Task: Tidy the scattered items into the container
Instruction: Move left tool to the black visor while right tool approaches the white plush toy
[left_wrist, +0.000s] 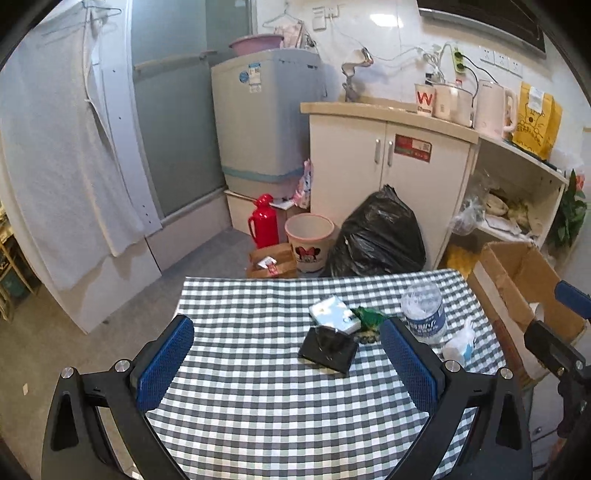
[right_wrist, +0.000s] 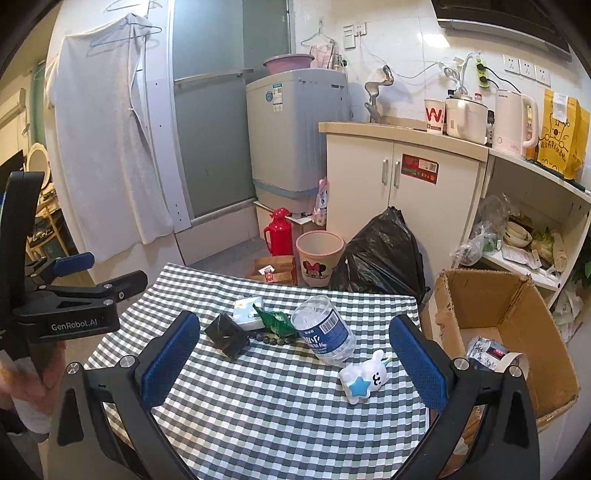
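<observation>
Both grippers, left gripper (left_wrist: 286, 363) & right gripper (right_wrist: 295, 363), have fingers wide, nothing held. White plush toy (right_wrist: 364, 377) lies near desk's right edge, beside the cardboard box (right_wrist: 532, 321). Approach low, close on its body, avoid the water bottle (right_wrist: 327, 328).

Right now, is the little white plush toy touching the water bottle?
Apart. The right wrist view shows the plush toy lying nearer the camera than the water bottle, with a strip of checked tablecloth visible between them.
</observation>
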